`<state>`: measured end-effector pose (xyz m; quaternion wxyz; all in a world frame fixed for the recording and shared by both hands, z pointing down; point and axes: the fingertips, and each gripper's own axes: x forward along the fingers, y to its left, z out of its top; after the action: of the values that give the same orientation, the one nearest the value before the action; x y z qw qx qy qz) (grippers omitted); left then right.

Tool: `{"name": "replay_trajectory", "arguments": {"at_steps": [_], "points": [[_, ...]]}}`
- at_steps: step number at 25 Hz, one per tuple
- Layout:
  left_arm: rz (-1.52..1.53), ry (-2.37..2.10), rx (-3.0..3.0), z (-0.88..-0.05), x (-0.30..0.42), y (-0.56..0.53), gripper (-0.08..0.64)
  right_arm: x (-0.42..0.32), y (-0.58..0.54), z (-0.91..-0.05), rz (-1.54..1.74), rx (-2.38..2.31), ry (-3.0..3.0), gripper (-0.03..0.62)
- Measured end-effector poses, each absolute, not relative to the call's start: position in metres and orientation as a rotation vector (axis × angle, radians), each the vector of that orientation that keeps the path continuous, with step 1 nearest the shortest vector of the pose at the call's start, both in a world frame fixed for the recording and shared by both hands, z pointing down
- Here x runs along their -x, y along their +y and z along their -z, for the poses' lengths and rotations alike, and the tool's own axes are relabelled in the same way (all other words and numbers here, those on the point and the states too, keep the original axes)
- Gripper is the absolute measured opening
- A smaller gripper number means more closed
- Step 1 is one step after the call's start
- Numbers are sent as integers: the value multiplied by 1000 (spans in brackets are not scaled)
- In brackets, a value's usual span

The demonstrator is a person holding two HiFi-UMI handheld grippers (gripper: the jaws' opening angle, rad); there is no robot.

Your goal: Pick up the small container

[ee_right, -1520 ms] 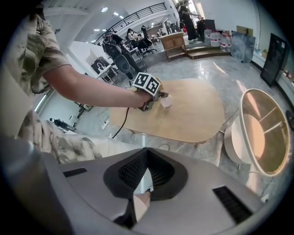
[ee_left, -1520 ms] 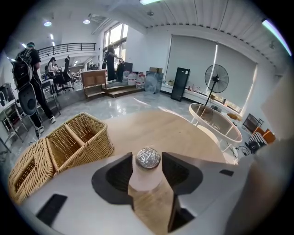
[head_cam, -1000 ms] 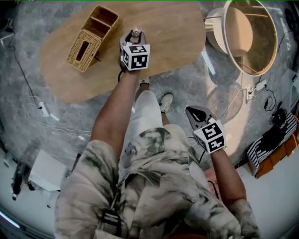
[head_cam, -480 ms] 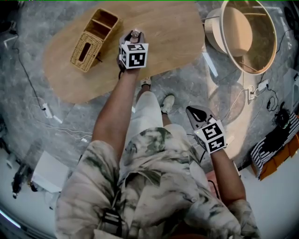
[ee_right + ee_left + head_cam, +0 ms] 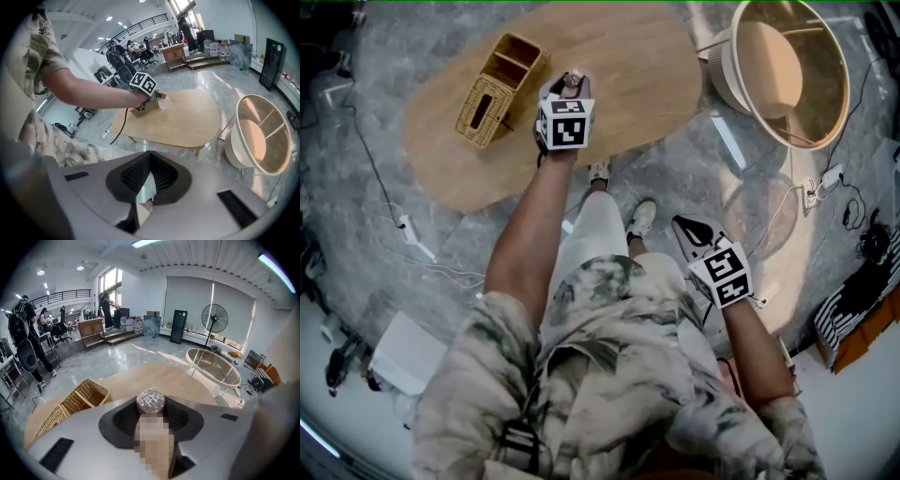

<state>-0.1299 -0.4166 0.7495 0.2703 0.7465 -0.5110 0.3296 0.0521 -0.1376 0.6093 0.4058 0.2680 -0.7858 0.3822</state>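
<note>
The small container (image 5: 150, 401) is a little pale pot with a crinkled silver lid. It stands upright between the jaws of my left gripper (image 5: 151, 405), which is shut on it. In the head view the left gripper (image 5: 569, 82) holds the container (image 5: 573, 79) over the oval wooden table (image 5: 628, 75), just right of the wicker basket (image 5: 499, 86). The right gripper view shows the left gripper (image 5: 158, 100) from the side, with the container (image 5: 164, 102) sticking out past it. My right gripper (image 5: 694, 228) hangs low beside the person's leg, its jaws shut on nothing (image 5: 148, 154).
A wicker basket (image 5: 77, 401) with compartments sits on the table's left part. A round white side table with a glass top (image 5: 789, 70) stands to the right. Cables and a power strip (image 5: 405, 225) lie on the marble floor. A fan (image 5: 214, 319) stands far back.
The whole head view shifts a little. My left gripper keeps the container in its jaws next to the basket. The right gripper has stayed put.
</note>
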Motion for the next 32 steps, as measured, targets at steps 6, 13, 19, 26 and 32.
{"name": "replay_trajectory", "arguments": {"at_steps": [6,13,19,26,32], "points": [[-866,-1354,-2036,-704,120,-402,153,-62,-128,-589,-944,-715,-2022,23],[-860,-1322,-2079,-656,113,-388,153,-75,-109,-564,-919,-746,-2062,23],[-858,-1293,-2115,-615,104,-372,153,-88,-92,-547,-910,-772,-2088,23],[-848,-1273,-2144,-574,93,-350,153,-94,-75,-525,-867,-773,-2132,23],[-850,-1246,-2168,-543,82,-325,153,-104,-63,-503,-802,-794,-2182,23]]}}
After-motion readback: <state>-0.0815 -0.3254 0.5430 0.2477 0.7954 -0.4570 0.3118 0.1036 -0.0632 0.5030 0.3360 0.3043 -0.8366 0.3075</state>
